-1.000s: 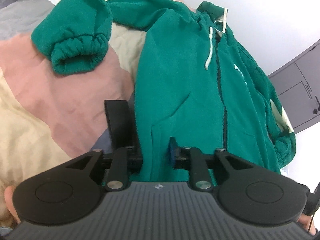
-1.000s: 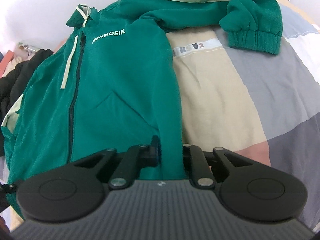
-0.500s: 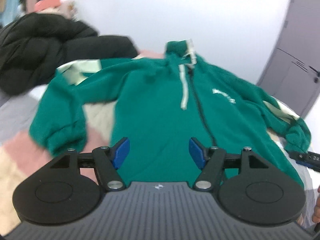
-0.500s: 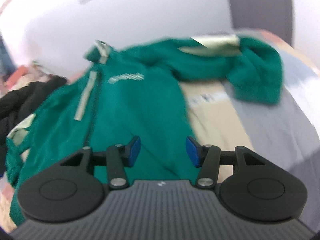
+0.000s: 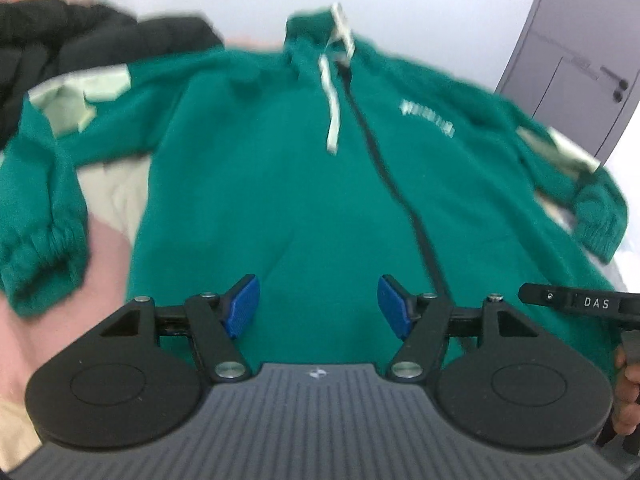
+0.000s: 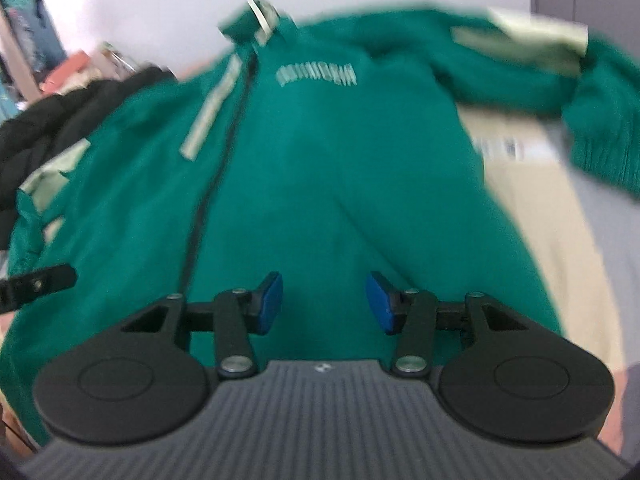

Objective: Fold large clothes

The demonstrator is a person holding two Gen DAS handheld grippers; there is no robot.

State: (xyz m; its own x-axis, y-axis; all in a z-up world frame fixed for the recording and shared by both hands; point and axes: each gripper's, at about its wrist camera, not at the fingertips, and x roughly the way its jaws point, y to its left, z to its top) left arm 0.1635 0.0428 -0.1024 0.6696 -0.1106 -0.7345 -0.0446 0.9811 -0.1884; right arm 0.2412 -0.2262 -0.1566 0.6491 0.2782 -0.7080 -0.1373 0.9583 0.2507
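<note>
A green zip-up hoodie (image 5: 280,160) lies front up and spread flat on the bed, hood at the far end, sleeves out to both sides. My left gripper (image 5: 318,306) hovers open over its lower hem, left of the zipper (image 5: 384,168), with nothing between the blue pads. My right gripper (image 6: 324,304) hovers over the same hoodie (image 6: 340,160) right of the zipper. Its jaws are closing a little, apart from the cloth, with nothing between them. The left cuff (image 5: 44,248) and right cuff (image 6: 600,152) rest on the cover.
A patchwork bed cover (image 6: 540,208) in beige, grey and pink lies under the hoodie. A black jacket (image 5: 80,52) is heaped at the far left. A grey door (image 5: 580,60) stands at the far right. One finger of the other gripper (image 5: 576,302) shows at the right edge.
Both grippers were shut on the hoodie's lower hem, then opened and let it go. Both have drawn back and rolled, so the whole hoodie now shows.
</note>
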